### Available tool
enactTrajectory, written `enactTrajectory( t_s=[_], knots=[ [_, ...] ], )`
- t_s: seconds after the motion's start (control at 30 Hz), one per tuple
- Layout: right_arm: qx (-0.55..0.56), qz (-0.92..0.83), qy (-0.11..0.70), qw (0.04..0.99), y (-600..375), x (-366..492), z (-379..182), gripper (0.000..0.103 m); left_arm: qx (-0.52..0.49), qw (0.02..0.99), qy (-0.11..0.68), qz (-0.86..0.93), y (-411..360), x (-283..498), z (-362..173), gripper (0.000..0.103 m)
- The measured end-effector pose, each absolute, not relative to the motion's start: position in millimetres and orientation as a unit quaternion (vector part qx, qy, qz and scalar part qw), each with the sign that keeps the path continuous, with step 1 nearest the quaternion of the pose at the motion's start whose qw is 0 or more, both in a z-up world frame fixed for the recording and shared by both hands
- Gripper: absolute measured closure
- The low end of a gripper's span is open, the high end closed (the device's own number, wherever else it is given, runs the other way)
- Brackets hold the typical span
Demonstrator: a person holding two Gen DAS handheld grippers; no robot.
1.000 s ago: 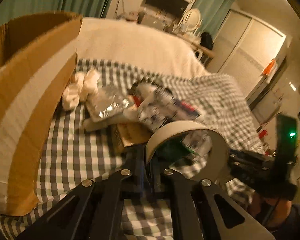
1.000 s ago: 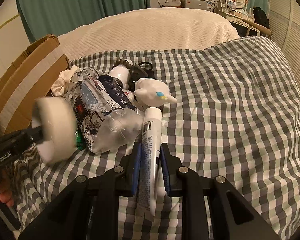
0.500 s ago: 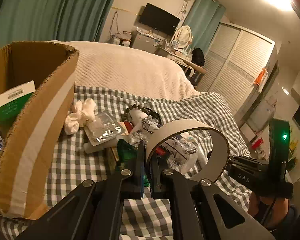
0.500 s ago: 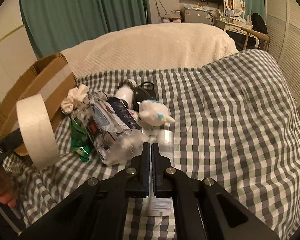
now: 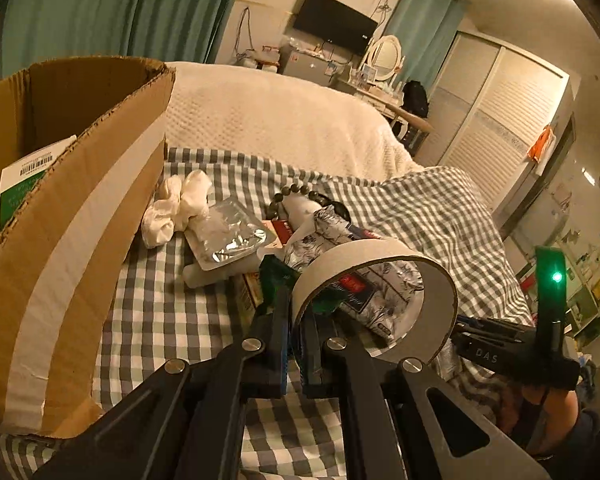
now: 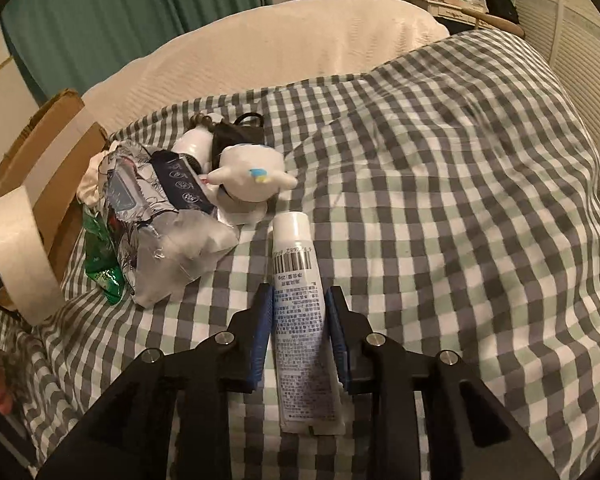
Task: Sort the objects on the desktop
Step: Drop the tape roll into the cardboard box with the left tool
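Observation:
My left gripper is shut on the rim of a white tape roll, held above the checked cloth; the roll also shows in the right wrist view. My right gripper is open, its fingers on either side of a white tube that lies on the cloth. A pile sits to the left: a floral plastic pack, a white plush toy, a green packet, a foil pouch and white cloth.
An open cardboard box stands at the left, with a green and white carton inside. The checked cloth covers the bed. A cream bedspread lies behind. The other handle with a green light is at the right.
My right gripper has opened from shut and now straddles the white tube. My left gripper still holds the tape roll and has shifted slightly closer to the pile.

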State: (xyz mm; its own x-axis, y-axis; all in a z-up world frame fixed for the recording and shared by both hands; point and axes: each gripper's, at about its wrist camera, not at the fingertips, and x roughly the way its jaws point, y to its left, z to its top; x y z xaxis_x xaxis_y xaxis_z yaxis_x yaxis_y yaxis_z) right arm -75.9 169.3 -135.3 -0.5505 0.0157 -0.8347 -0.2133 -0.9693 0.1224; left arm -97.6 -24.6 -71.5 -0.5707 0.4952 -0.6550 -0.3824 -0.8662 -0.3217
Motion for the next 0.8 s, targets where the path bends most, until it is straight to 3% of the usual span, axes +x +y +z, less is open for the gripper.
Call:
enactTrajectory(
  t_s=[0.27, 0.5, 0.67, 0.8],
  knots=[
    [-0.424, 0.900, 0.085, 0.052, 153.6, -57.2, -93.8, 0.078, -0.358, 0.238, -0.064, 0.901, -29.5, -87.3, -47.3, 0.100],
    [-0.361, 0.926, 0.101, -0.038, 115.6, -45.7, -21.3, 0.078, -0.270, 0.209, -0.064, 0.938, -61.1, -75.2, 33.9, 0.100],
    [-0.318, 0.937, 0.074, -0.123, 62.9, -65.1, 32.3, 0.078, -0.217, 0.135, -0.071, 0.964, -119.6, -87.9, 95.4, 0.100],
    [-0.300, 0.932, 0.079, -0.187, 18.5, -97.7, 57.9, 0.078, -0.223, 0.060, -0.075, 0.970, -162.0, -114.5, 106.5, 0.100]
  ],
)
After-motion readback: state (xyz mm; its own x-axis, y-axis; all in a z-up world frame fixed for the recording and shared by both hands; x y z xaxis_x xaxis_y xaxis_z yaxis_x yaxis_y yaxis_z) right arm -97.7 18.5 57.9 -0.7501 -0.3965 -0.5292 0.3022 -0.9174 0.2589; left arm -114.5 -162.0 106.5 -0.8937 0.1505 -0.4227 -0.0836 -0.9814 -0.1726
